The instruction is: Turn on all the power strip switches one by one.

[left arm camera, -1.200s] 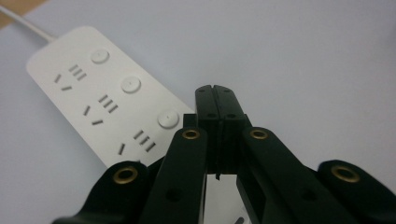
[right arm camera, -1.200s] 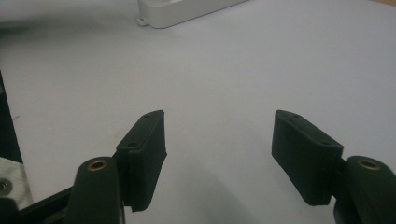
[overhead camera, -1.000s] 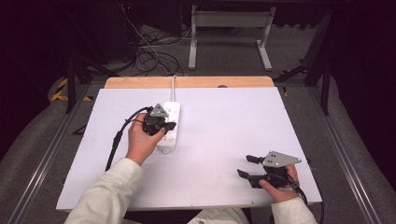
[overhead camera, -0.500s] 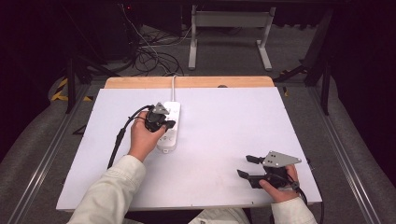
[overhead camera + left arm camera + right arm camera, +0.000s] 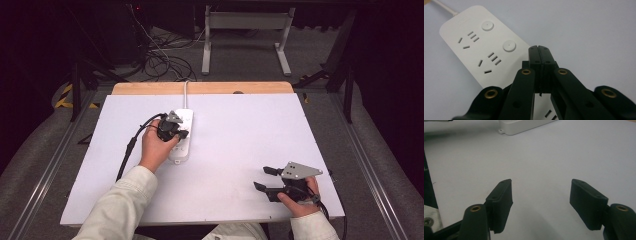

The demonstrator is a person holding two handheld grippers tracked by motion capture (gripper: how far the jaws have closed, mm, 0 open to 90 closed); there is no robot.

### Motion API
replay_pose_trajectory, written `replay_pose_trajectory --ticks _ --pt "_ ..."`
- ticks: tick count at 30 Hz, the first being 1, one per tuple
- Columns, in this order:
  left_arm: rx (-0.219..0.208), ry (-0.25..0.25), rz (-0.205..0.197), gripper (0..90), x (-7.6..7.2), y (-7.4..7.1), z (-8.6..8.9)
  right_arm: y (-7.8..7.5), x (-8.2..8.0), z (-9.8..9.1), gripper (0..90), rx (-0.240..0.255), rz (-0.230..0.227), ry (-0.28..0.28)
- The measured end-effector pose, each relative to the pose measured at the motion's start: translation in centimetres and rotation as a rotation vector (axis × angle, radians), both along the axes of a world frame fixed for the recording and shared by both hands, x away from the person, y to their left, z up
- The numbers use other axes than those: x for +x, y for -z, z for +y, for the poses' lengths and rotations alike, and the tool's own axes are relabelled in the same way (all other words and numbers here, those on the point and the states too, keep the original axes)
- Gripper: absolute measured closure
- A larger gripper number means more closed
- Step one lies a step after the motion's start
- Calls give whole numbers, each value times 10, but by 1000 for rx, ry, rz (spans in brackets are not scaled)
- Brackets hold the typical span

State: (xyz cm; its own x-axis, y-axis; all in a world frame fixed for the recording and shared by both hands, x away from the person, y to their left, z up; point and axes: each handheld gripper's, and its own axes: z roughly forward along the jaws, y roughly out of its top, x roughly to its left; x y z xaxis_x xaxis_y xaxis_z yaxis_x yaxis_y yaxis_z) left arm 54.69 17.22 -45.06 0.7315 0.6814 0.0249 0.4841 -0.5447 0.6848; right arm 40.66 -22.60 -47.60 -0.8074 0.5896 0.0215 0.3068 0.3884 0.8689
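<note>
At the centre left of the high view a white power strip (image 5: 181, 136) lies on the white table top (image 5: 240, 145), whose far edge is a strip of pale wood, and the black left gripper (image 5: 170, 128) over it carries a small grey plate and trails a black cable. In the left gripper view the strip's (image 5: 481, 47) face shows dark slot openings in groups and two round white buttons, and the black jaws bear brass-coloured rivets. At the lower right of the high view the right gripper (image 5: 267, 179) is black with a grey three-cornered plate, the person's sleeves are pale cream, and the floor around the table is grey with a yellow-and-black striped patch at the left.
</note>
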Motion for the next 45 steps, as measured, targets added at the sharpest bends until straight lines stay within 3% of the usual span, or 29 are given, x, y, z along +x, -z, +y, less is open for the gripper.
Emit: replay_pose_trajectory --ticks 40,43,45 --pt "-3 -21 29 900 0 2 0 1 0 1 354 -5 4 -8" --pt "38 -43 1 900 0 2 0 1 0 1 354 -5 5 -9" --pt "16 -43 18 900 1 3 2 1 -1 1 354 -5 5 -10"
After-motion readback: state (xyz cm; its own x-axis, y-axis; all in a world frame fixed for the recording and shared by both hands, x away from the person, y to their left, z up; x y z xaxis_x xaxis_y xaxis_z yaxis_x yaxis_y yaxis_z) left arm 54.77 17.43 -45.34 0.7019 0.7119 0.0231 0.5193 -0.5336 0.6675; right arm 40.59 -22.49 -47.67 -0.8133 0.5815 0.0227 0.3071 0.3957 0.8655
